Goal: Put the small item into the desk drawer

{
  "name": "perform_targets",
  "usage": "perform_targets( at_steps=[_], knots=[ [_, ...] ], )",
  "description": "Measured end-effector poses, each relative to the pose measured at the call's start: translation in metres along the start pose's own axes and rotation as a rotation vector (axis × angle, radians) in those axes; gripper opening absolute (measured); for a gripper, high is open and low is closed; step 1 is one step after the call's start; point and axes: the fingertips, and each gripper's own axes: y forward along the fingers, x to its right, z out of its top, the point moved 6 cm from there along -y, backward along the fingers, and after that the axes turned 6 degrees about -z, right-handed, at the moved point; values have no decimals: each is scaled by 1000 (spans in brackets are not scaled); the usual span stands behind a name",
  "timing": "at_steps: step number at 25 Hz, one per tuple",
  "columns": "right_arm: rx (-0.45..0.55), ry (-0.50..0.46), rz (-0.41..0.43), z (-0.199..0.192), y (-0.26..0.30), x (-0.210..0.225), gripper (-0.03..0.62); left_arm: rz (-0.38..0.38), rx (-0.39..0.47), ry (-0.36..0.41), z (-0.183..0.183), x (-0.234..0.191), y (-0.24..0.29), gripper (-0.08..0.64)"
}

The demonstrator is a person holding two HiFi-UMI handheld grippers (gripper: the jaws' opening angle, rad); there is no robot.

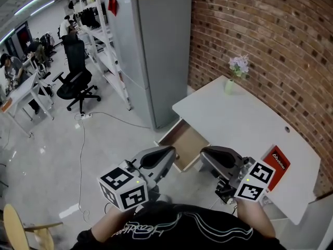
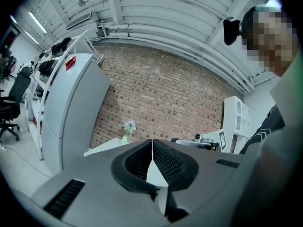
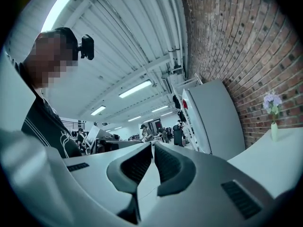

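The white desk (image 1: 244, 124) stands against the brick wall, its wooden drawer (image 1: 183, 140) pulled open toward me and showing nothing inside. A flat red packet (image 1: 276, 165) lies on the desk's near right part, just beside my right gripper's marker cube. My left gripper (image 1: 169, 151) hovers at the drawer's near left corner, shut with nothing in it; its pads meet in the left gripper view (image 2: 152, 143). My right gripper (image 1: 204, 154) hangs just right of the drawer front, shut and holding nothing (image 3: 153, 146).
A small vase of flowers (image 1: 232, 82) stands at the desk's far corner. A tall grey cabinet (image 1: 153, 51) rises left of the desk. A black office chair (image 1: 77, 79) and a floor cable (image 1: 83, 155) lie further left. A wooden chair back (image 1: 15, 225) is bottom left.
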Motion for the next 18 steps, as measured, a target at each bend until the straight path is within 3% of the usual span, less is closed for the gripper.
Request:
perform_targets(
  at_steps=[18],
  knots=[
    [-27, 28, -36, -10, -10, 19, 52, -18, -65, -28, -10, -3, 29, 26]
  ],
)
